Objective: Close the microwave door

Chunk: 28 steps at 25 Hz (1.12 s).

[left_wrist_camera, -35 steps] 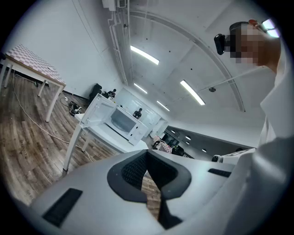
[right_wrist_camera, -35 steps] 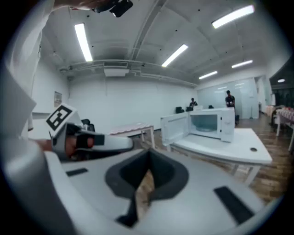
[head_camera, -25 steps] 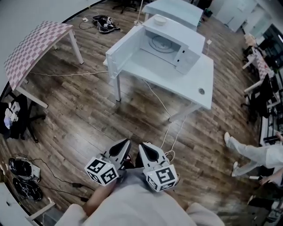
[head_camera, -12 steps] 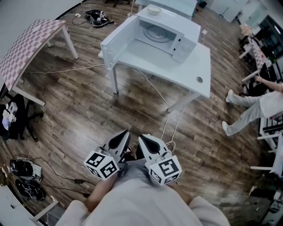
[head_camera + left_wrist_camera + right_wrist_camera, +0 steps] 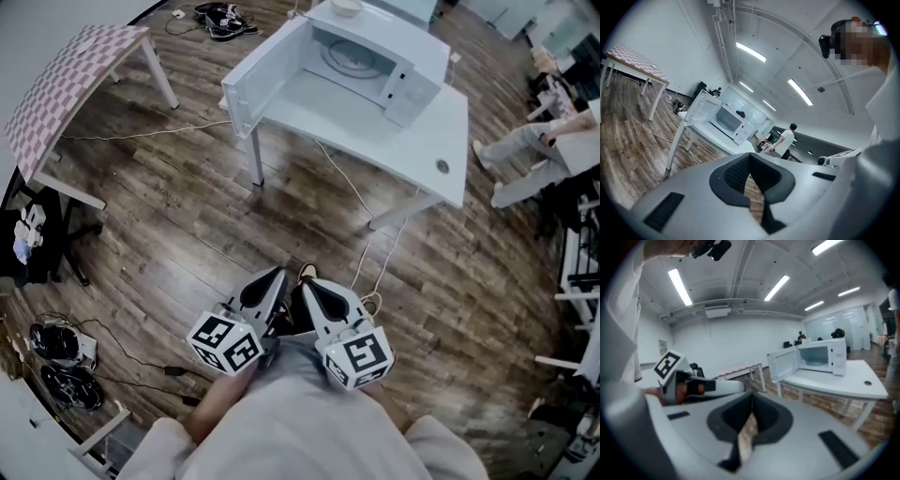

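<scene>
Well beyond the closed fingers [image 5: 263, 289], microwave door [image 5: 262, 70] hangs open

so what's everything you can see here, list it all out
microwave: one, white, on the white table
door: one, white, swung wide open on the microwave's left
bowl: one, pale, on top of the microwave
white table: one, white, centre of the room
checked table: one, pink and white top, far left
cable: one, white, trailing from the white table across the floor
floor: wood planks, brown
black gear: one pile, black, floor at lower left
other person: one, pale clothes, right edge
left gripper: one, grey, jaws together, empty, held low near the body
right gripper: one, grey, jaws together, empty, beside the left
</scene>
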{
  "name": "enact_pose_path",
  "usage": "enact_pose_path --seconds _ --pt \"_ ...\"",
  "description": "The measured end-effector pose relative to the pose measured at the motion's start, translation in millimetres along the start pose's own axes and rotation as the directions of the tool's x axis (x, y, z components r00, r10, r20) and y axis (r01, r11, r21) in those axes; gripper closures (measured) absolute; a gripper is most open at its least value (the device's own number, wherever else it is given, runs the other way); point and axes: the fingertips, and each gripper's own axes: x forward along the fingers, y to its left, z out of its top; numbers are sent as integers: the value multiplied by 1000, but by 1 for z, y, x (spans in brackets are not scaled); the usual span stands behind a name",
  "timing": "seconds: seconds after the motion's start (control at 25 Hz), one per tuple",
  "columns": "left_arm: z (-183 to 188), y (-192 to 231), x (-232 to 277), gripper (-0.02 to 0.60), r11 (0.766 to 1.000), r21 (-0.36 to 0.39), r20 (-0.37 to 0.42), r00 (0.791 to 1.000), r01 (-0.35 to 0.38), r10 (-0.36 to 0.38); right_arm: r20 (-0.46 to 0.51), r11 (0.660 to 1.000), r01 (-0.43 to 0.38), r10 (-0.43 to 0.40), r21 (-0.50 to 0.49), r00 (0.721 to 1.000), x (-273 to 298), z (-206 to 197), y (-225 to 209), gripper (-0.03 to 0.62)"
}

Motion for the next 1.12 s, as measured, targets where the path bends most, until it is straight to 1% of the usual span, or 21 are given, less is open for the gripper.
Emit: enact_pose_path --seconds 0.12,0.24,0.44,0.56,0.68,0.84,1.0,1.12 --pt "5 7 11 568 1000 -3 -7 1000 -18 18 1 1000 -4 4 13 1000 9 6 -11 571" --pt "8 10 28 568 1000 9 -21 1000 -22 22 4 1000 5 -5 22 1000 17 12 -28 571" --pt "10 11 56 568 1000 22 -65 998 -9 11 -10 999 5 -5 37 1000 31 19 -51 571" --pt "9 15 74 568 1000 11 -87 996 4 -3 4 999 11 -11 43 1000 40 28 -70 571" --pt "12 21 88 568 1000 -3 -100 995 -5 4 16 999 14 -15 51 1000 46 35 -88 571" --pt "20 25 105 568 1000 -1 -96 995 -16 15 16 998 -1 0 66 1000 55 42 -105 571" --pt "32 26 118 568 999 8 -86 996 -31 32 26 997 -36 34 71 999 66 53 -115 571" --pt "45 28 125 568 999 22 -63 997 -48 49 43 995 -67 64 75 997 76 63 -123 571"
